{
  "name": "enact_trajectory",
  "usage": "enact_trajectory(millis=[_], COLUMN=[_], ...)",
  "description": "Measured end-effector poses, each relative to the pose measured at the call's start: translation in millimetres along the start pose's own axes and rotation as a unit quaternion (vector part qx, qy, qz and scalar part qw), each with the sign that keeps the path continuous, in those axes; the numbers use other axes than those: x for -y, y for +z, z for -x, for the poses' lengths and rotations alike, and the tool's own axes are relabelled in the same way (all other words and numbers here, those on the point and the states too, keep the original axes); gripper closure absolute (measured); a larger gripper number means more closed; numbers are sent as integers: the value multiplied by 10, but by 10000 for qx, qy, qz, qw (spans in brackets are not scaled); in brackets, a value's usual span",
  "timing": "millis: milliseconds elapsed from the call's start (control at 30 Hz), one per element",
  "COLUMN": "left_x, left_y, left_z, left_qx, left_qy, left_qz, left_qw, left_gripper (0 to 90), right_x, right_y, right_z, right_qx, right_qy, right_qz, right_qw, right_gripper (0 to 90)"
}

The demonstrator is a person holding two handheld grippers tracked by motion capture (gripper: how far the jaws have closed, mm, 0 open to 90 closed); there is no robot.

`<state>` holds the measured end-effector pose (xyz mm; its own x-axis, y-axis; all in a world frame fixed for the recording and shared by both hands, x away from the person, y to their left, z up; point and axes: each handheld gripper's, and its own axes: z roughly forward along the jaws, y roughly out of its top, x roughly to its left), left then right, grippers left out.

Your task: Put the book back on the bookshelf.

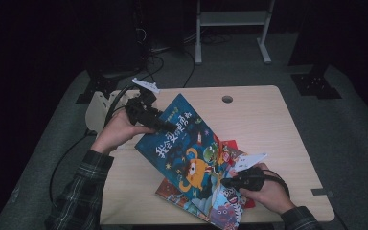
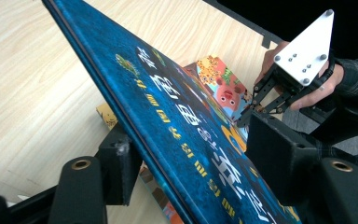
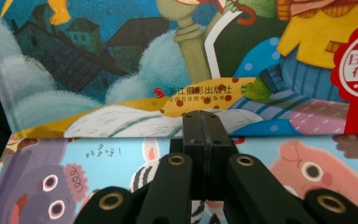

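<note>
A blue picture book [image 1: 182, 148] with yellow lettering and an orange monster is tilted up off the wooden table [image 1: 268, 124]. My left gripper [image 1: 170, 127] is shut on its far upper edge. In the left gripper view the cover [image 2: 177, 116] runs between the two jaws of that gripper [image 2: 198, 158]. My right gripper [image 1: 225, 182] is at the book's near lower edge, its jaws pressed together with nothing between them. In its own view the tips of the right gripper [image 3: 204, 123] touch the bottom edge of the blue book [image 3: 121, 56]. A second illustrated book [image 1: 223, 211] [image 3: 74, 177] lies flat underneath.
A red corner [image 1: 231, 144] of something flat pokes out beyond the books. The table has a round hole [image 1: 227, 99] near its far edge. Cables trail off the left side, and a white frame [image 1: 230, 19] stands on the floor behind.
</note>
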<state>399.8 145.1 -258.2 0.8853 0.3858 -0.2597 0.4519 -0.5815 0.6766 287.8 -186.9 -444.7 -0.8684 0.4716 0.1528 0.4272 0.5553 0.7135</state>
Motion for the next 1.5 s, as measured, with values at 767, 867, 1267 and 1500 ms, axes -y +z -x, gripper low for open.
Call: enact_trajectory(millis=[767,867,1267,1500], left_x=[-317,-379,-512,-568], left_y=[-82,-86,-101,-118], left_z=[52,73,100,104], left_qx=[10,11,-5,-3], left_qy=[78,62,-91,-215], left_qz=[-349,-410,-604,-623], left_qw=[9994,9991,9981,9978], left_gripper=[649,663,708,737], right_x=[-69,-85,-102,-79], right_y=[88,109,148,92], right_z=[-118,-144,-153,-77], right_qx=[47,55,-35,160], right_qy=[-139,-167,-151,-136], right_qz=[-4,-2,113,230], right_qw=[9999,9998,9998,9995], right_gripper=[891,888,741,670])
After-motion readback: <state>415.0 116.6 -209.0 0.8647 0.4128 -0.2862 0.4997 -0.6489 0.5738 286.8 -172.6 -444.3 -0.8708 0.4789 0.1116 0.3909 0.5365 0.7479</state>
